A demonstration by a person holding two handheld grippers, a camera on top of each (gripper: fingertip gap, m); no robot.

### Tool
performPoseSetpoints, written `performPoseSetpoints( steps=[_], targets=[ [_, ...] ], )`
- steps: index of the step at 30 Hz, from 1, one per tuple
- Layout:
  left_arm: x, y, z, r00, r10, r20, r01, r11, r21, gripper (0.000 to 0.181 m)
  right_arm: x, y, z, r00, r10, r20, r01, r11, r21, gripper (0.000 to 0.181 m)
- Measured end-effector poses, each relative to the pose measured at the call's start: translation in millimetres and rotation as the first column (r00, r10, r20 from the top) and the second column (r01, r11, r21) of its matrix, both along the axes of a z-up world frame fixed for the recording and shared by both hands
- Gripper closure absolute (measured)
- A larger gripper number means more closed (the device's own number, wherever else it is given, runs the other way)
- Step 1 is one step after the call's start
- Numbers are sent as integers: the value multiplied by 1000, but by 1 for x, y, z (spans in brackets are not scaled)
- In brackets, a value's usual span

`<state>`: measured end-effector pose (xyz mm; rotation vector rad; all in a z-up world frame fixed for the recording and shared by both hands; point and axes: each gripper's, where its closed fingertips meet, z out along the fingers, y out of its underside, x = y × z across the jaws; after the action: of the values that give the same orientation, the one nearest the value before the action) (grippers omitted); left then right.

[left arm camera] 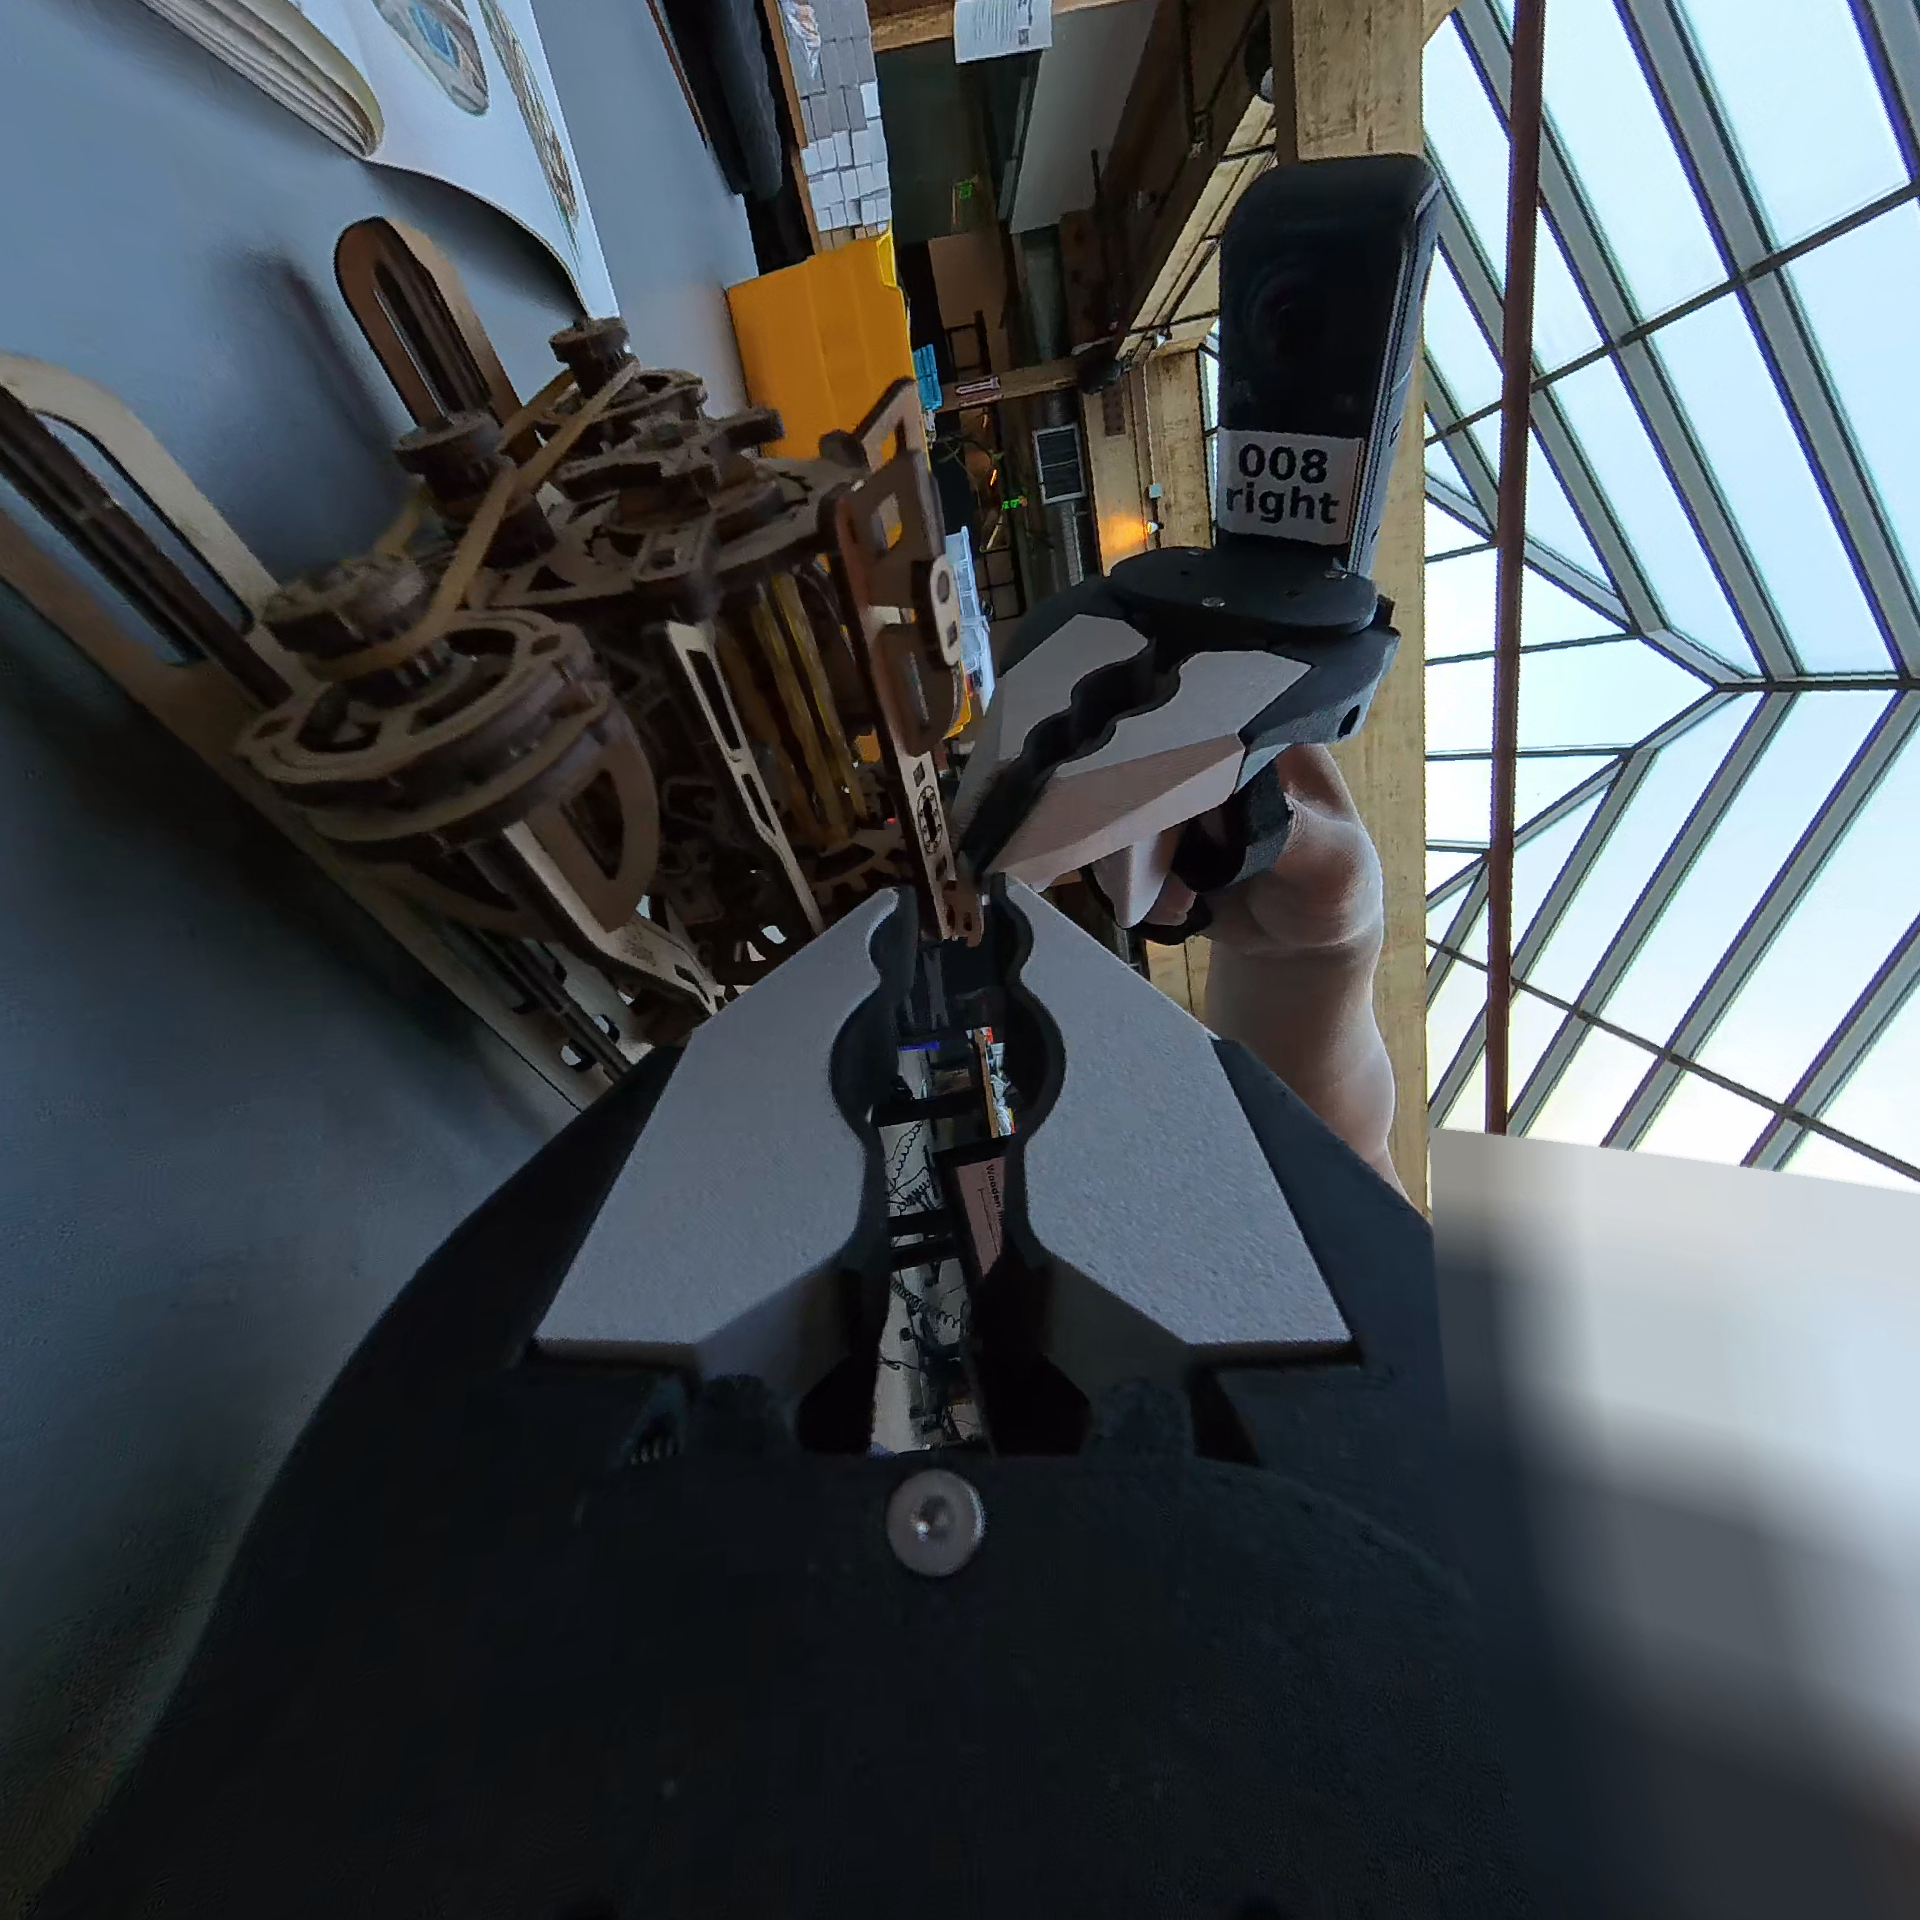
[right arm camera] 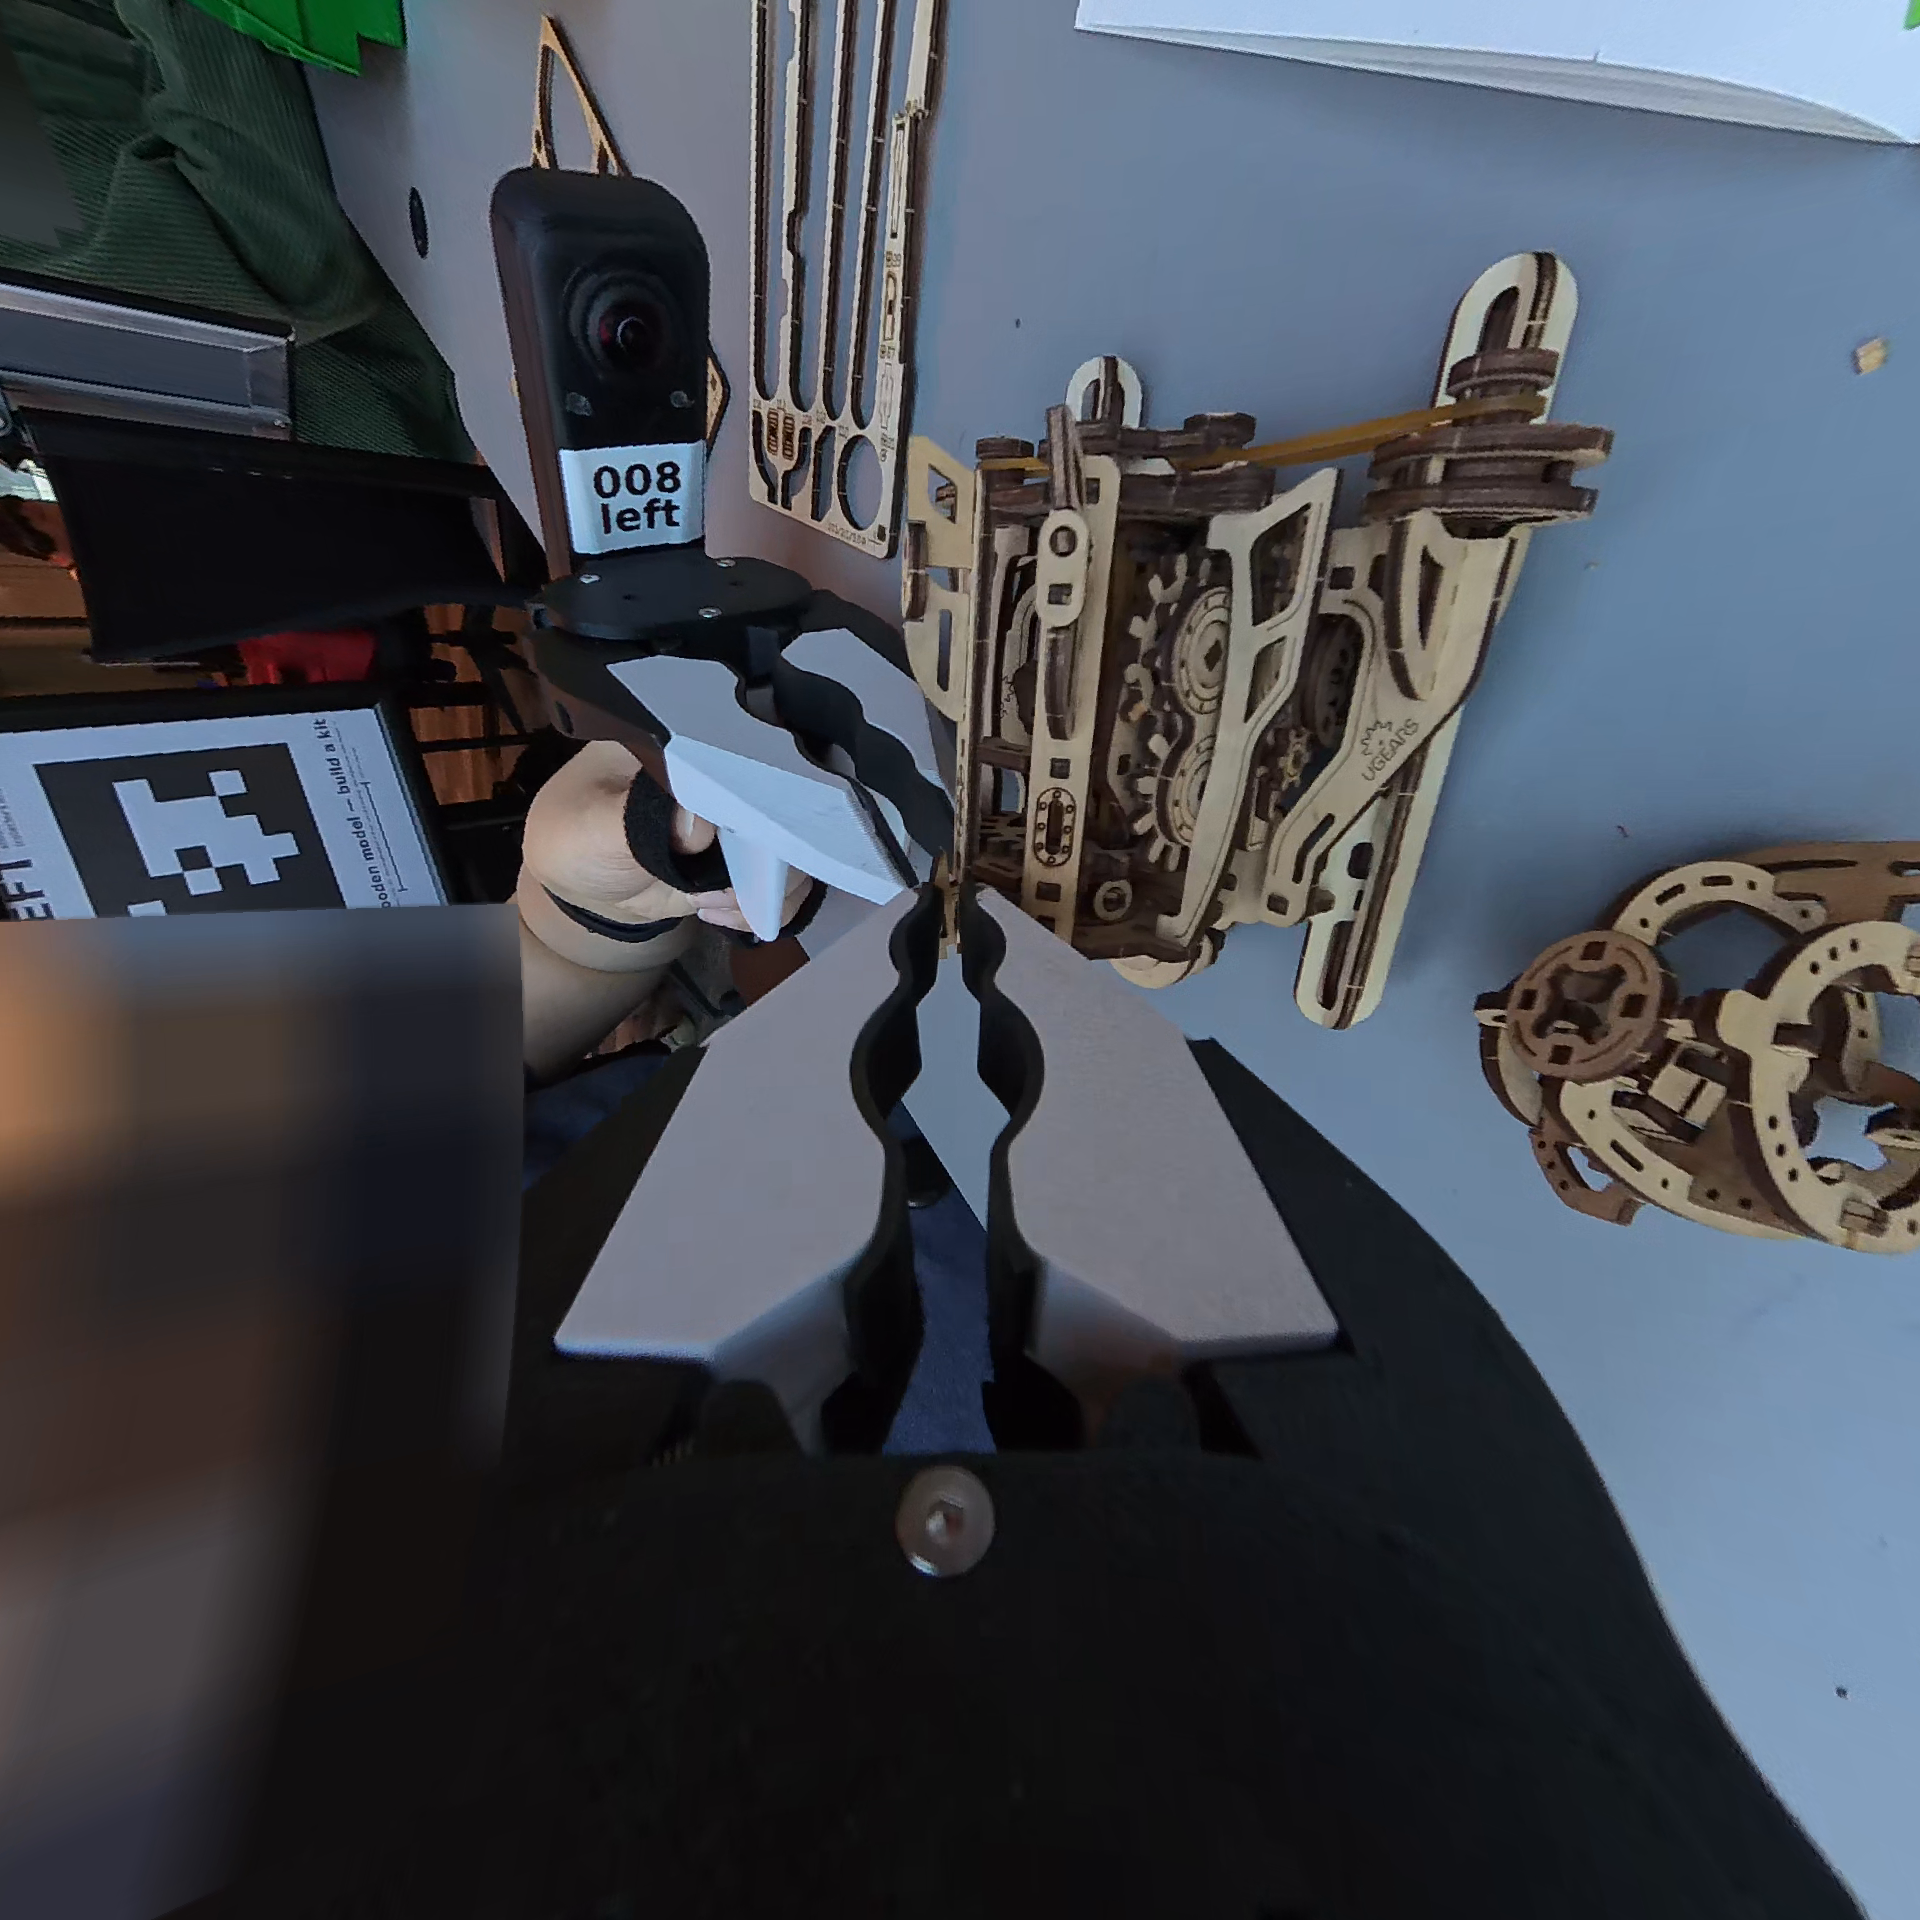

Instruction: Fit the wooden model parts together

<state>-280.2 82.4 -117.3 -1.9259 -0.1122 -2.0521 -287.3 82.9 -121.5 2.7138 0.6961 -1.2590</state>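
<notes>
A wooden gear model [left arm camera: 520,675] with rubber bands lies on the grey table [left arm camera: 156,1143]; it also shows in the right wrist view [right arm camera: 1195,675]. A flat wooden side plate [left arm camera: 904,582] stands at the model's near end. My left gripper [left arm camera: 951,904] is closed on the plate's lower tab. My right gripper [right arm camera: 945,904] is shut on the same plate's thin edge [right arm camera: 943,883]. The two grippers meet tip to tip: the right one [left arm camera: 971,847] shows in the left wrist view, the left one [right arm camera: 920,868] in the right wrist view.
A second round wooden assembly [right arm camera: 1714,1039] lies right of the model. A punched-out wooden parts sheet [right arm camera: 831,260] lies behind it, white paper [right arm camera: 1455,62] at the far edge. A box with a black-and-white marker [right arm camera: 208,810] and green cloth [right arm camera: 208,156] are at left. The tips of both grippers are at nearly the same place.
</notes>
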Motion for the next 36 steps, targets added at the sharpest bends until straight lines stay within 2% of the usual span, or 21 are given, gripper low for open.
performPoseSetpoints(
  steps=[1, 3, 6, 14, 36],
  targets=[
    [0, 0, -1, 1000, 3, 4, -3, 1000, -2, 173, -1, 0, 1, 1000, 0, -15, 0, 1000, -5, 177],
    [0, 0, -1, 1000, 7, 17, -7, 1000, -1, 173, -3, -1, 5, 999, -8, -50, 7, 1000, -28, 169],
    [0, 0, -1, 1000, 8, 10, -8, 1000, 11, 173, -1, -2, 3, 999, 10, -43, -11, 1000, -8, 173],
    [1, -1, -1, 1000, 2, -3, -2, 1000, 28, 173, -2, -4, 4, 995, 86, -46, -84, 995, 49, 169],
    [2, -2, -1, 1000, -1, 4, 1, 998, 68, 173, -1, -3, 3, 997, 82, -6, -82, 994, 77, 171]
  ],
)
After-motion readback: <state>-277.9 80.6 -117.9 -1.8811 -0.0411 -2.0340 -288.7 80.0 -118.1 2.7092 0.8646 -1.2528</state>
